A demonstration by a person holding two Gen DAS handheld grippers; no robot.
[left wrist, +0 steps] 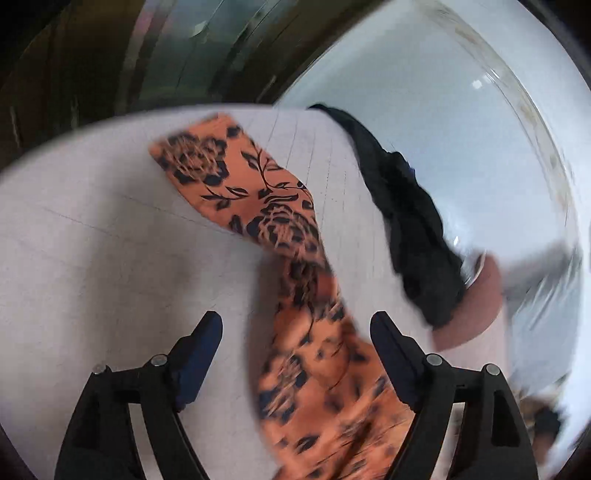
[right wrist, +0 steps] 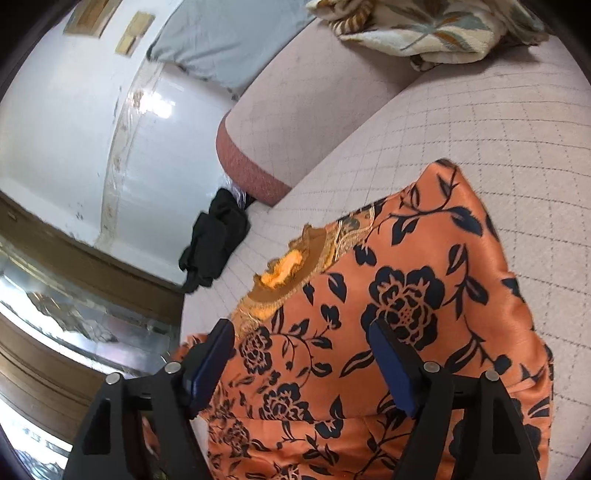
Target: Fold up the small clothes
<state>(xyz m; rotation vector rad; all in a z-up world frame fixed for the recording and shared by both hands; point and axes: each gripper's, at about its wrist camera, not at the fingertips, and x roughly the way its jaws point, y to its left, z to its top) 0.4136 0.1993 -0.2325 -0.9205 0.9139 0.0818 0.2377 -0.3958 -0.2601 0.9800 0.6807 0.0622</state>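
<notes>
Quilted pale bedding [right wrist: 424,122] carries the orange garment with dark blue flowers [right wrist: 406,295], which lies spread flat, with a frayed patch near one edge. Both tongs stand apart, clamped on nothing: the left gripper [left wrist: 295,328] hangs above a blurred strip of the cloth running between its fingers, and the right gripper [right wrist: 301,334] hovers over the garment's near part. A black garment [right wrist: 214,240] lies bunched at the bedding's edge, well apart, below a bolster [right wrist: 251,162] and a patterned blanket [right wrist: 424,33].

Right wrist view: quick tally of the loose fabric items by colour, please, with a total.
Orange floral garment: 1
Black garment: 1
Cream patterned blanket: 1
Grey-blue pillow: 1
Total: 4
</notes>
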